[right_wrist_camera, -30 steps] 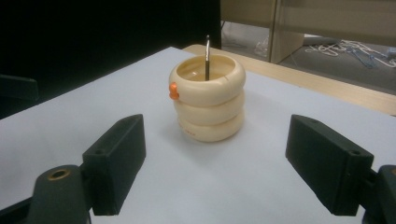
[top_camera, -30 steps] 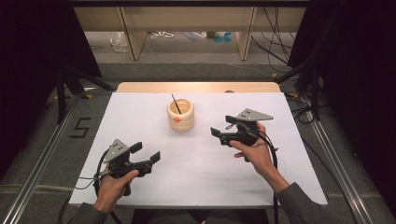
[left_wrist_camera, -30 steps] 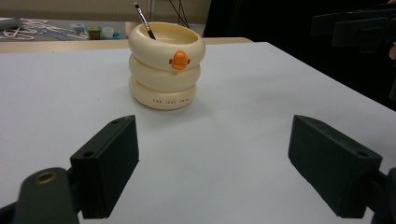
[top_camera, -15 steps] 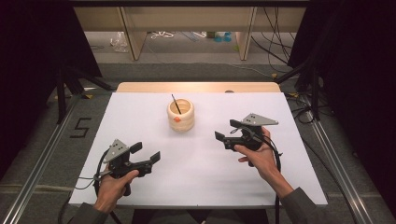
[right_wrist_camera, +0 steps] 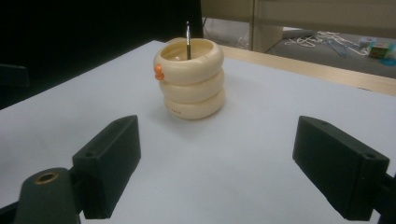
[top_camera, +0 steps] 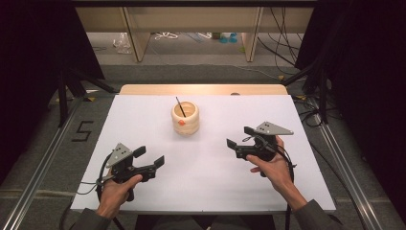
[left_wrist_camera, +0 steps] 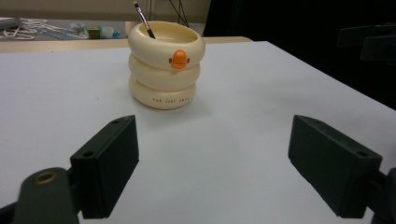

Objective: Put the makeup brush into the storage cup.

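We hold our right gripper point(top_camera: 239, 137) with its jaws spread wide and nothing between them; they have just been opening further. The cream pen pot point(top_camera: 185, 117), three stacked rings with a small orange knob on its side, stands ahead of that gripper and off toward the left hand's side, well apart from it on the white table point(top_camera: 210, 191). In the right gripper view the pot point(right_wrist_camera: 190, 78) sits beyond the jaws, nearer the left jaw than the right. A thin black pen point(top_camera: 180, 107) stands in the pot, its long axis rising steeply and leaning a little away from us. Our left gripper point(top_camera: 149, 157) is also spread and empty, with the pot point(left_wrist_camera: 165, 64) ahead of it too. We judge the two grippers about equally near, the right perhaps slightly closer.
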`<action>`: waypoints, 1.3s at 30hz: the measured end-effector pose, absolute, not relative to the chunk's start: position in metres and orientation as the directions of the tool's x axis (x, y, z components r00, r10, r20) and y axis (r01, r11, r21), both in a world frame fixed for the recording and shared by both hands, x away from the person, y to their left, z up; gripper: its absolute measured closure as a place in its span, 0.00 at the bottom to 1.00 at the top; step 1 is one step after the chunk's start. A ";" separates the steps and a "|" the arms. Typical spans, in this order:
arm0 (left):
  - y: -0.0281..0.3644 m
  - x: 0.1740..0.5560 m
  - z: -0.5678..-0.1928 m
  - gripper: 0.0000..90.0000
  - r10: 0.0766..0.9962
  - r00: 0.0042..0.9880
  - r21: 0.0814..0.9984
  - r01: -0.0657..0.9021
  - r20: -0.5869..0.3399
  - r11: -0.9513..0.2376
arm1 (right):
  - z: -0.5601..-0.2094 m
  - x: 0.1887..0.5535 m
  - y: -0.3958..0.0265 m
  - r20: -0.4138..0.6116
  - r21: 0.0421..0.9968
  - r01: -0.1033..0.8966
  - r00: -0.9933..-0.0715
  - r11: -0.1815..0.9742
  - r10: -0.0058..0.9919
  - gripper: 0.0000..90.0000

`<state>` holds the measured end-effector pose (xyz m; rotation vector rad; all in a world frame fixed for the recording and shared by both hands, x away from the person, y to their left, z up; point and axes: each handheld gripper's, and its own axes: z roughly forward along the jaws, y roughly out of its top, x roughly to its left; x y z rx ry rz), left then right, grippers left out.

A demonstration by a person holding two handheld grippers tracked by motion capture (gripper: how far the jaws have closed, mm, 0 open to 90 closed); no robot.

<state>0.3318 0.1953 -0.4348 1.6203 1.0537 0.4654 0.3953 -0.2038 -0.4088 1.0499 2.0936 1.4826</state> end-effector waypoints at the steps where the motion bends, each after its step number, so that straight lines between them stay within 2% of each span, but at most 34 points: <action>1: 0.195 0.332 -0.435 0.17 0.820 0.530 0.920 0.391 -0.215 -0.011 | -0.409 0.395 -0.205 0.100 0.924 0.341 -0.653 0.173 0.750 0.18; 19: 0.195 0.332 -0.435 0.17 0.821 0.530 0.920 0.391 -0.213 -0.013 | -0.415 0.375 -0.217 0.049 0.918 0.330 -0.644 0.220 0.764 0.18; 39: 0.195 0.333 -0.435 0.17 0.820 0.530 0.920 0.393 -0.216 -0.011 | -0.424 0.367 -0.224 0.053 0.914 0.340 -0.640 0.221 0.767 0.18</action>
